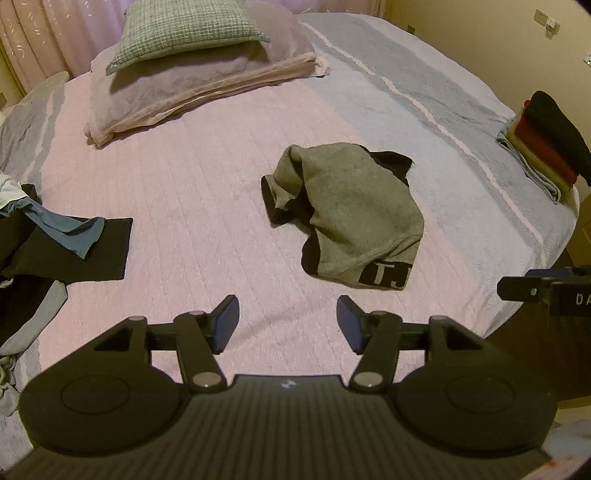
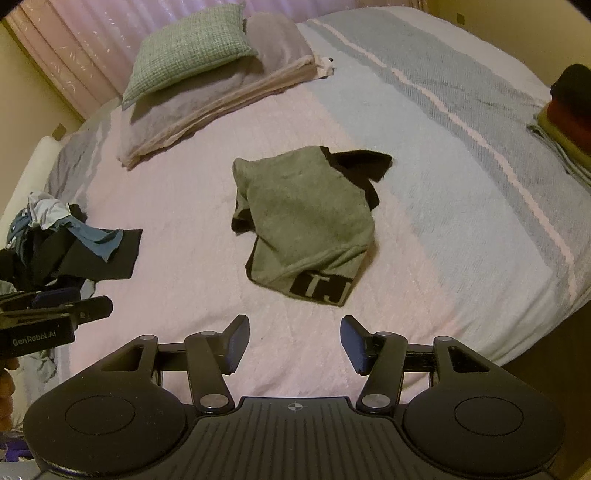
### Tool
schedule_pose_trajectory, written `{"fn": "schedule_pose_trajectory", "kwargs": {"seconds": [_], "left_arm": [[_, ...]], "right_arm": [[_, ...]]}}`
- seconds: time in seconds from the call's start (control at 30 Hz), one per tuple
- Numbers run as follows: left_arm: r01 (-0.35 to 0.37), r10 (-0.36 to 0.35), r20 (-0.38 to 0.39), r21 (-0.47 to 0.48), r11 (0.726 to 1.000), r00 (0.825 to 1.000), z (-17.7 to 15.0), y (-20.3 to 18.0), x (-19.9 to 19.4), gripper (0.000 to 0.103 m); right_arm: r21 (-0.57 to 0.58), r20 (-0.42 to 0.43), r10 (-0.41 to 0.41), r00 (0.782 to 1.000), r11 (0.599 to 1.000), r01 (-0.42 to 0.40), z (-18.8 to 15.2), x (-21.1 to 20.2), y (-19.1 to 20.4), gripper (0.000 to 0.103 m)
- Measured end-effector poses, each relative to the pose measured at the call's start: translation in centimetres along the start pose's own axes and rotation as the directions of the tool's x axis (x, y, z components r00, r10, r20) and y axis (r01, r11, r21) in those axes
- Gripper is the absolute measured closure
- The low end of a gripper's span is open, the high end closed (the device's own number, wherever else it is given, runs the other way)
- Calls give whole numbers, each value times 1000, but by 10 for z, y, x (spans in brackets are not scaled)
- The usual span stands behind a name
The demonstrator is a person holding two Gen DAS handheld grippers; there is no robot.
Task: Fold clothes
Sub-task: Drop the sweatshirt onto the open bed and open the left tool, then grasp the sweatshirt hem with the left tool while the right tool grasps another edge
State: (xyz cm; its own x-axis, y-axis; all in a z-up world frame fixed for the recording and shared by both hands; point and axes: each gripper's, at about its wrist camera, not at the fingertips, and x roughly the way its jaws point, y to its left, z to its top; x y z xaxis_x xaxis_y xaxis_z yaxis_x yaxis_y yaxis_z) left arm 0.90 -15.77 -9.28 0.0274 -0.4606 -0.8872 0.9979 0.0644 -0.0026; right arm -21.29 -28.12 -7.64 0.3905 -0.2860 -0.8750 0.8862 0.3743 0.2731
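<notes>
We see the grey garment (image 1: 347, 210) lying crumpled mid-bed (image 1: 184, 184), ahead of both grippers. Our left gripper (image 1: 287, 321) and right gripper (image 2: 294, 341) hover above the bedspread, jaws apart, holding nothing. Unfolded clothes (image 2: 74, 251) lie left, a folded stack (image 1: 546, 147) right.

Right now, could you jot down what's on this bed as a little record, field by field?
surface: bed with pink and blue-grey cover
centre: crumpled grey garment with black trim, lettered "TJ"
left edge: unfolded pile of clothes
right edge: folded stack
far end: green cushion on a pillow
left gripper: jaws apart, nothing between
right gripper: jaws apart, nothing between
</notes>
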Motion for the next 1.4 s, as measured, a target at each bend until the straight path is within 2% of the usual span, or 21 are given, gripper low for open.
{"fn": "schedule_pose_trajectory", "kwargs": {"seconds": [0.23,0.47,0.77,0.93,1.1,1.27,1.4], "left_arm": [[-9,8,-17,-16,1000,1000,8,-15,10,49],[-73,68,-44,-104,992,997,19,-41,22,49],[-166,151,-76,-275,947,986,31,-94,31,46],[-195,179,-80,-317,928,981,21,-127,54,45],[-221,209,-75,-216,951,975,8,-173,115,45],[-238,238,-15,-35,971,971,11,-226,194,44],[-278,277,30,146,949,961,17,-267,257,43]], "right_arm": [[-22,-25,6,1000,1000,-6,12,6,-14,50],[-127,-87,56,995,990,-66,37,21,-38,50],[-321,-190,129,973,929,-186,77,37,-75,50],[-344,-215,127,968,918,-196,93,45,-111,49],[-332,-206,58,977,935,-125,106,55,-167,49],[-211,-196,-13,981,977,-29,116,61,-238,49],[-134,-191,-119,974,986,94,117,66,-296,49]]}}
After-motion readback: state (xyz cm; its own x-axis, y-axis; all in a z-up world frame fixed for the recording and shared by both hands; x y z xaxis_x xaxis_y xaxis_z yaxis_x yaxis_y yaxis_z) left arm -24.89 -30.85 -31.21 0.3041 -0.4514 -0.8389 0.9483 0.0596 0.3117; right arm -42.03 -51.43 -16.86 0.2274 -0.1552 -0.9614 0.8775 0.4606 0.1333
